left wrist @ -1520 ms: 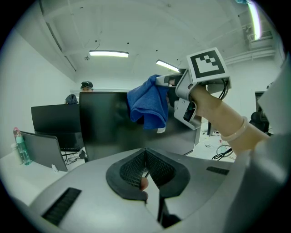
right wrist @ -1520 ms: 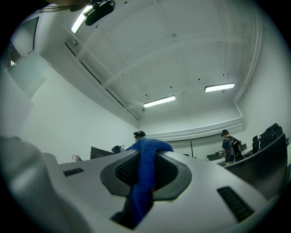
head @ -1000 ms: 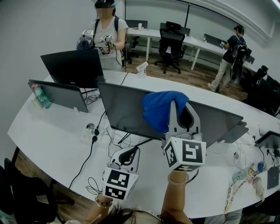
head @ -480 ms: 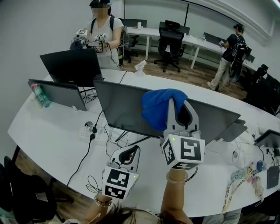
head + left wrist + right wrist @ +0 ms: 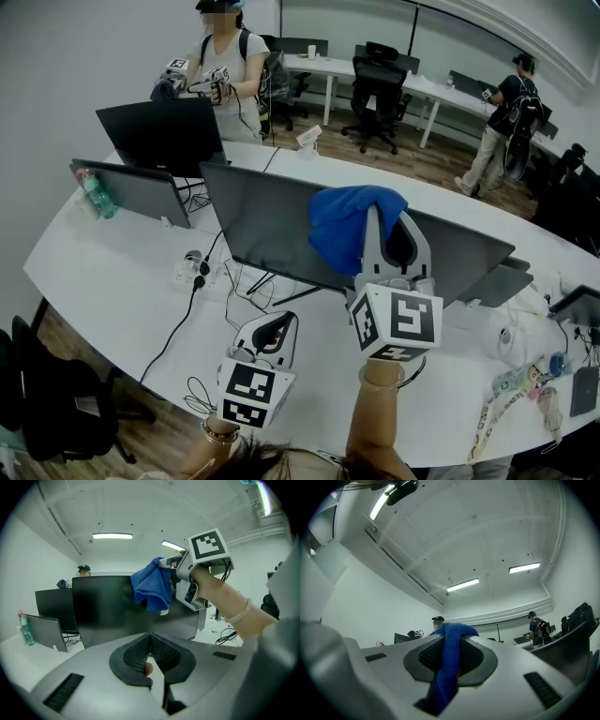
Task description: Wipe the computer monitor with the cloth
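Head view, right tongs (image 5: 389, 225) clamping blue cloth (image 5: 339, 232) at monitor (image 5: 262, 234) top edge, left tongs (image 5: 275, 326) closed, empty

My rig from the head camera: two pale grey handheld shells, the left tongs (image 5: 284, 319) and right tongs (image 5: 392, 227). Each carries black ribbed pads (image 5: 136, 653) and dark slotted vents (image 5: 63, 691). Their white cubes bear black square markers, the left cube (image 5: 251, 394) at 6 o'clock, the right cube (image 5: 398, 323) at 4 o'clock. Beaded bracelet (image 5: 220, 434) on my left wrist, pale bangle (image 5: 237, 616) on my right.
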